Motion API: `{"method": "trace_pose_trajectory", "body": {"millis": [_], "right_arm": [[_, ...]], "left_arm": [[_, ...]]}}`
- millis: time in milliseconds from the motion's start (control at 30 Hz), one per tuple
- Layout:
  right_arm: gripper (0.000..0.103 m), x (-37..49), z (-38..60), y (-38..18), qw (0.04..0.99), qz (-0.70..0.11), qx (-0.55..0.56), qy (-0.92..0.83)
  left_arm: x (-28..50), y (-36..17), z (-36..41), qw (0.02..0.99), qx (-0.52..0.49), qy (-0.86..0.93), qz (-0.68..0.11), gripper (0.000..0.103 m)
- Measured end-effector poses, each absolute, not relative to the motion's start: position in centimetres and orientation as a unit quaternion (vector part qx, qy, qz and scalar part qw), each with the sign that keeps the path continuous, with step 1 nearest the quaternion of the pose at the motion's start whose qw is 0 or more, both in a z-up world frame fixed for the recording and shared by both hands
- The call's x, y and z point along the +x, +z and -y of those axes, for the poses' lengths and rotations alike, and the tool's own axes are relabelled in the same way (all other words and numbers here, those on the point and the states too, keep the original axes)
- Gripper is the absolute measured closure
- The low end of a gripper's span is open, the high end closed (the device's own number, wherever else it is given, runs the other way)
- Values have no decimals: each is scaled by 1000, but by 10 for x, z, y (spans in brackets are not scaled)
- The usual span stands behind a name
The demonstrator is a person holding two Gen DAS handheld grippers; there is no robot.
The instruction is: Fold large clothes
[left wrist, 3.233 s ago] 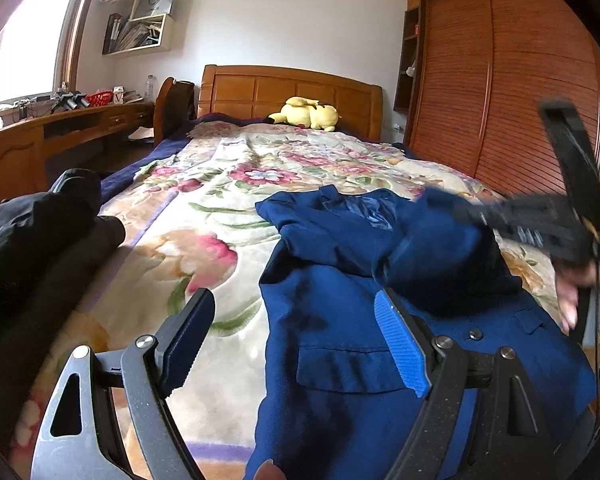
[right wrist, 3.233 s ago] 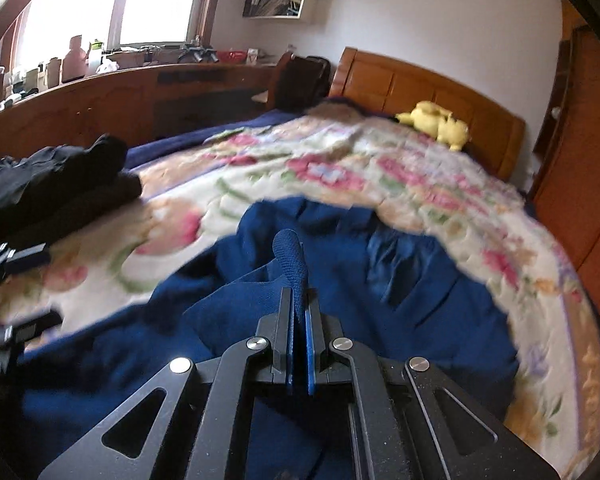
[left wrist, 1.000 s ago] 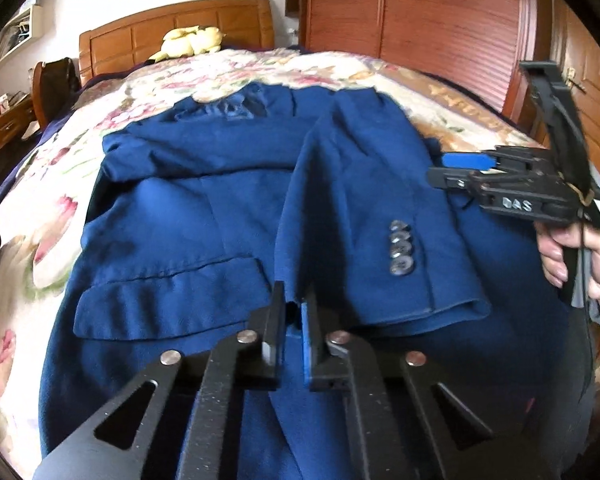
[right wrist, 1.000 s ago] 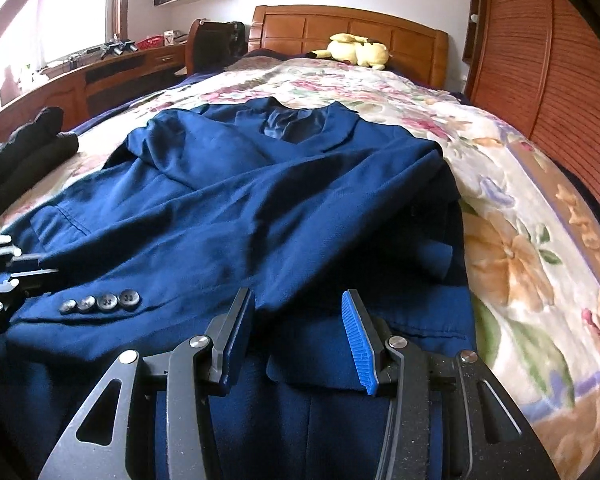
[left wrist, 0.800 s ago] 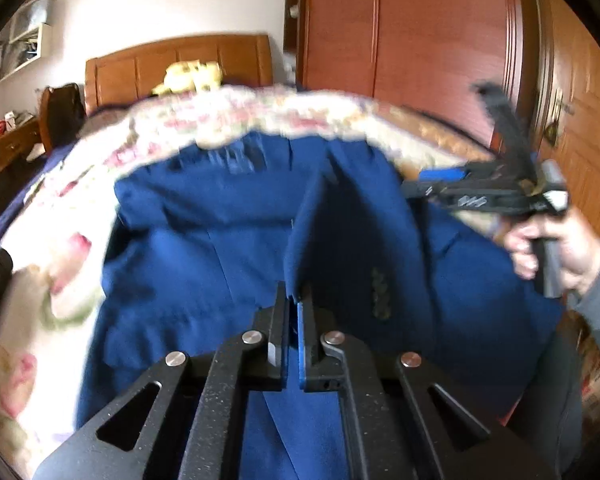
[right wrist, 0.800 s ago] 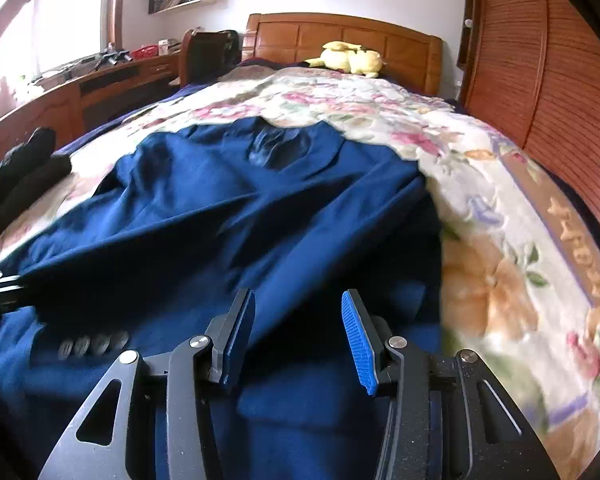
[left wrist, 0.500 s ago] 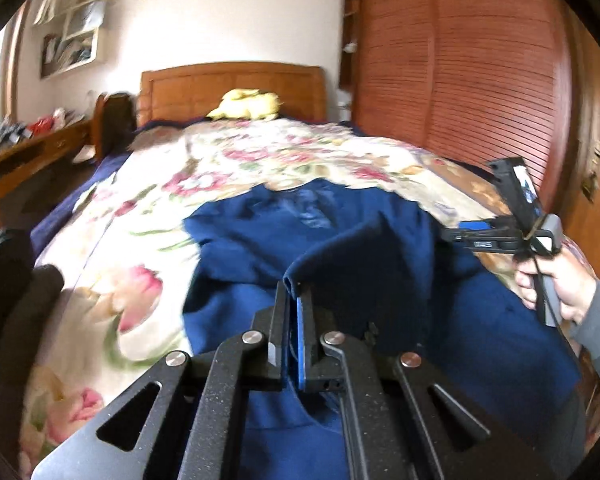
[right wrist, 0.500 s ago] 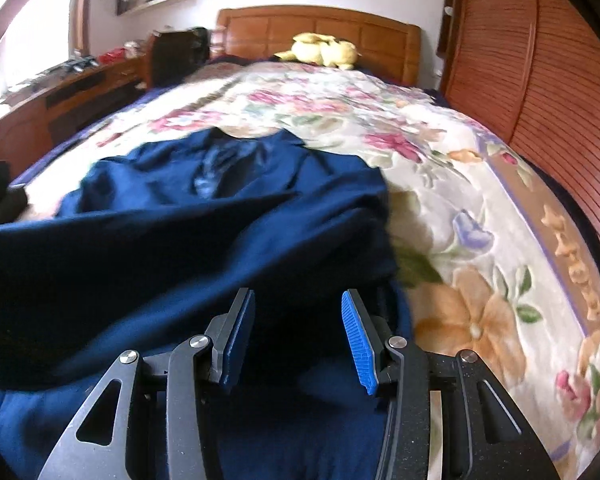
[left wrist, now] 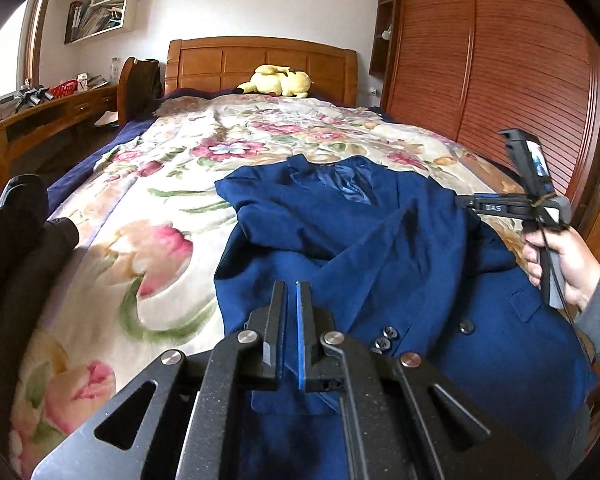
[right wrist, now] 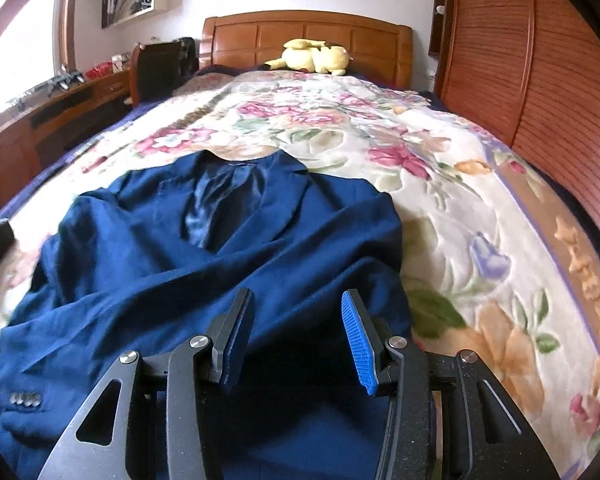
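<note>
A dark blue suit jacket [left wrist: 380, 240] lies face up on the flowered bed, collar toward the headboard; it also shows in the right wrist view [right wrist: 220, 248]. One sleeve lies across the front, its cuff buttons [left wrist: 384, 340] near my left gripper. My left gripper [left wrist: 291, 292] hovers over the jacket with its jaws nearly closed, a thin gap between them and no cloth in them. My right gripper [right wrist: 296, 328] is open and empty above the jacket's right side; it shows from the side in the left wrist view [left wrist: 500, 206], held by a hand.
The flowered bedspread [left wrist: 152, 208] covers the bed. A yellow plush toy [left wrist: 278, 80] lies at the wooden headboard. Dark clothes [left wrist: 16, 240] are piled at the left edge. A wooden desk [left wrist: 40, 116] stands left, a slatted wardrobe [left wrist: 500, 60] right.
My left gripper held the sleeve's cuff up a second ago; the sleeve now lies dropped across the jacket and the jaws hold nothing. The right gripper stayed open and moved up along the jacket.
</note>
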State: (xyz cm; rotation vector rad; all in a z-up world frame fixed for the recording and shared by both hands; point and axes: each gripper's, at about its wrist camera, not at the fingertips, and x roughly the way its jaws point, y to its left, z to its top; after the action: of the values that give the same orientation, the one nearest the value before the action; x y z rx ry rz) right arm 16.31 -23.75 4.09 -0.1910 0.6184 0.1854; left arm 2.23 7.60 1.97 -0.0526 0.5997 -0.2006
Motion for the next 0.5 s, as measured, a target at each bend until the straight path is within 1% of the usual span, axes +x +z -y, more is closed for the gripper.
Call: {"method": "trace_pose_trajectory", "body": {"millis": [133,267,300,333,367,400,433,467,500], "right_arm": [[56,177,244,20,930,-345,-118,57],[56,176,269,0,916,-384,-102,48],[56,175,275,-3,914,-390,-97,50],[56,172,279,-4,914,-392,-92,54],[56,169,282,-4,914,-391,-87,58],[56,164,284,-3,916,-388,-86,62],[56,159,284,0,917,-382,-91,66],[56,151,285,0,919,-376,-99,72],[56,142,285,2,920,-369,-105,78]], "left_arm": [[18,17,-74,950,-16,-98,-296,100],[15,14,-77,950,-9,-97,-298,99],[14,13,-78,949,-8,-97,-299,96],[13,12,-78,949,-8,-103,-299,84],[13,12,-79,948,-12,-111,-299,77],[12,12,-80,947,-16,-117,-300,66],[11,12,-81,946,-16,-118,-301,62],[8,12,-81,946,-12,-116,-301,60],[5,11,-81,948,-4,-110,-300,51]]}}
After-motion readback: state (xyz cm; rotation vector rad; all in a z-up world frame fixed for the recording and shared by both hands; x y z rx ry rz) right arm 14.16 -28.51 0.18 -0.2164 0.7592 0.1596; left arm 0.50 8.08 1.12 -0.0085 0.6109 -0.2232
